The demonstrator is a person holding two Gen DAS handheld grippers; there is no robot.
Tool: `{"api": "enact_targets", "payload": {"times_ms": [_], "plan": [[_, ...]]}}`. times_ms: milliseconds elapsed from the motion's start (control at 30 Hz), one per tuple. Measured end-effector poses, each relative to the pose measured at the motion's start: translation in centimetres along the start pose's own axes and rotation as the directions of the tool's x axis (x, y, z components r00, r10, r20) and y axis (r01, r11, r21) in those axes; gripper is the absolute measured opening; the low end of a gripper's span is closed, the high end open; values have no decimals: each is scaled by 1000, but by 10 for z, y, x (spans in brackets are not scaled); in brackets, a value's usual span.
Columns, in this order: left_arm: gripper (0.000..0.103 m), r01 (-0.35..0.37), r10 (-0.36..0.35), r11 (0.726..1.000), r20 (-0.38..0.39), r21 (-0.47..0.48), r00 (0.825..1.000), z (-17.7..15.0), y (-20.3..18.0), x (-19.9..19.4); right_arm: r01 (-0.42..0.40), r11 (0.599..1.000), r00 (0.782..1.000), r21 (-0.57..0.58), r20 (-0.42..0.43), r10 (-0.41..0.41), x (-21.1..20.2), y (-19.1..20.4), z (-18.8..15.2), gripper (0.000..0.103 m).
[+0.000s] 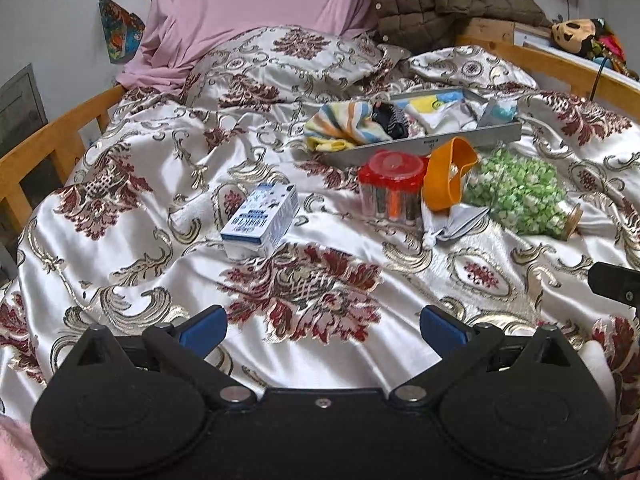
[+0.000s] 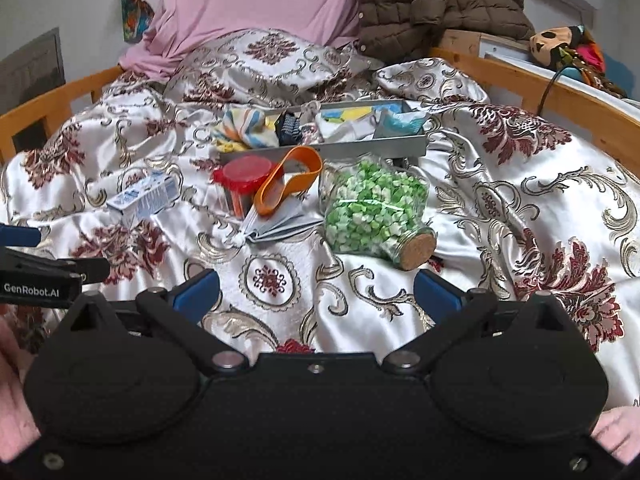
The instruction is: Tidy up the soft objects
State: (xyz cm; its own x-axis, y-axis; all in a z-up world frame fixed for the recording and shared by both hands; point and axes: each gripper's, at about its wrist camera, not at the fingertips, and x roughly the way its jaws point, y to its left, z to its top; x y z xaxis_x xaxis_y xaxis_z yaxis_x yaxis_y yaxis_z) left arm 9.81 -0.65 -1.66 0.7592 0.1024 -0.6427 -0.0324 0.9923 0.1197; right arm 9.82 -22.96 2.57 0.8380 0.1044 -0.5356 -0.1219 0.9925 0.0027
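Left wrist view: my left gripper (image 1: 322,330) hangs low over the bedspread (image 1: 140,184), blue pads spread wide, nothing between them. The soft things sit ahead and to the right — a striped cloth (image 1: 344,124) spills over the left end of the grey tray (image 1: 472,136), a dark sock (image 1: 390,118) is just beside it, and more folded pieces lie inside the tray. The tray's long axis runs roughly left to right across my view. In front of it stand a red-lidded container (image 1: 390,184), an orange loop (image 1: 450,176) and a jar of green bits (image 1: 516,188) lying on its side; a small grey folded cloth (image 1: 456,222) lies just under the loop. A blue-white carton (image 1: 262,220) is nearer me, its print too blurred to read. Right wrist view: my right gripper (image 2: 316,290) is also wide open and empty. The grey cloth (image 2: 280,226) lies straight ahead, slightly left, with the jar (image 2: 374,210) just beside it — I judge the right hand nearer to that cloth. The left gripper's body at the left edge reads "GenRobot.AI". The tray (image 2: 352,146) sits behind the clutter.
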Motion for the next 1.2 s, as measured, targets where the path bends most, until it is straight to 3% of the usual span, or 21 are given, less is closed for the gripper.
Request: {"api": "enact_targets", "payload": {"times_ms": [500,1200], "plan": [[102,-56,56,998,-72,-1,996,-2,2,10,-66,994,995,-84,-82,60,22,14,-1,102],[102,-68,64,997,-129,-27,990,2,6,25,-141,982,984,-125,-128,125,45,18,1,102]]}}
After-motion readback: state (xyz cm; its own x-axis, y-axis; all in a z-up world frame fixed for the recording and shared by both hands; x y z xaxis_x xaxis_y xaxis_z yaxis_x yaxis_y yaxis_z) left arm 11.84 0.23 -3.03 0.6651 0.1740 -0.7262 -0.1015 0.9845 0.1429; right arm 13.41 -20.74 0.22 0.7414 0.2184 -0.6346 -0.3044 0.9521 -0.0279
